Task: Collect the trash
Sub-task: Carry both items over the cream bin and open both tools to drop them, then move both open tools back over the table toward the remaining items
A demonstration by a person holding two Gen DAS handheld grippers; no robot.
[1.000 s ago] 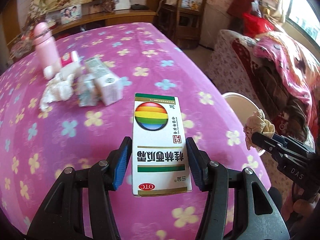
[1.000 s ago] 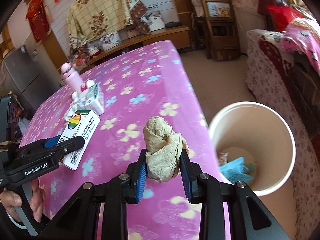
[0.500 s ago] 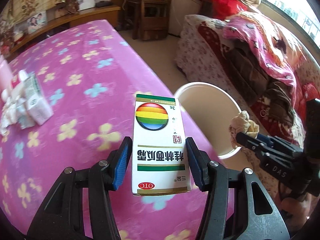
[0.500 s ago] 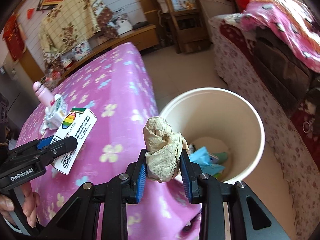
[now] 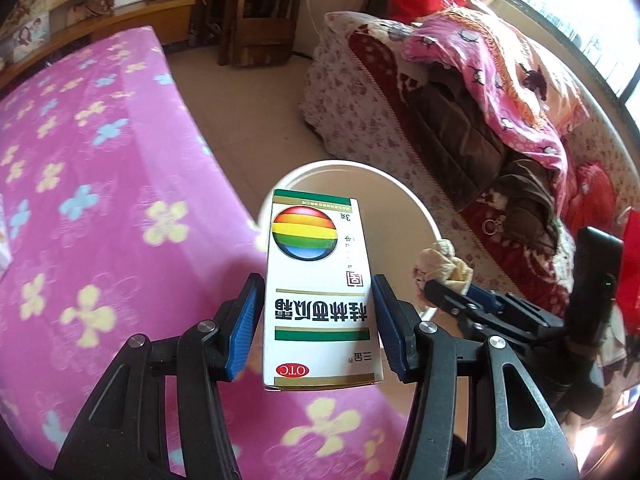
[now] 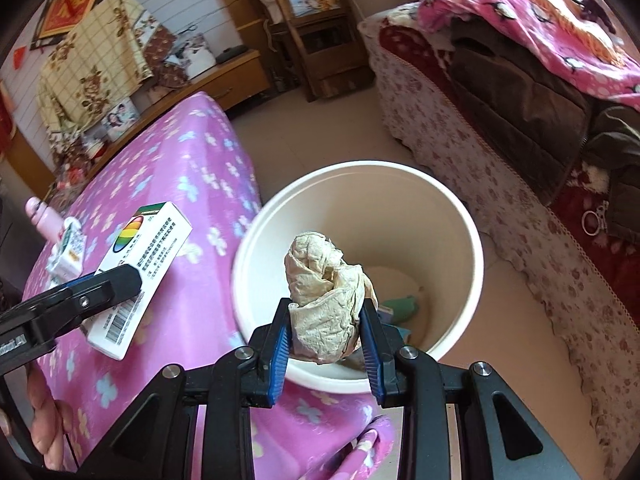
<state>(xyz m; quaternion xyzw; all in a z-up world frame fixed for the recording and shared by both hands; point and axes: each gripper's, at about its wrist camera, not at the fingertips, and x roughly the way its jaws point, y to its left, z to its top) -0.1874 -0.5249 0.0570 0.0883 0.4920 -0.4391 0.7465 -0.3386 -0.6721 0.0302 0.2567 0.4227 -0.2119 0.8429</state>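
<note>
We hold left gripper point(image 5: 316, 316) clamped on medicine box point(image 5: 318, 300), gripped by long sides so box pokes out toward white bin point(image 6: 460, 216) beside pink flowered table point(image 5: 100, 208). Right gripper point(image 6: 326, 332) hangs over bin mouth, jaws easing apart, crumpled tissue wad point(image 6: 326, 300) between pads, set to fall in.

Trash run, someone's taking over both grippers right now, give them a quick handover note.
Left gripper: clamped on the white medicine box, near the white bin rim.
Right gripper: jaws opening around the crumpled tissue, above the bin mouth.
Done: some trash lies in the bin.
Left: drop both, then fetch the small cartons on the pink tablecloth.
</note>
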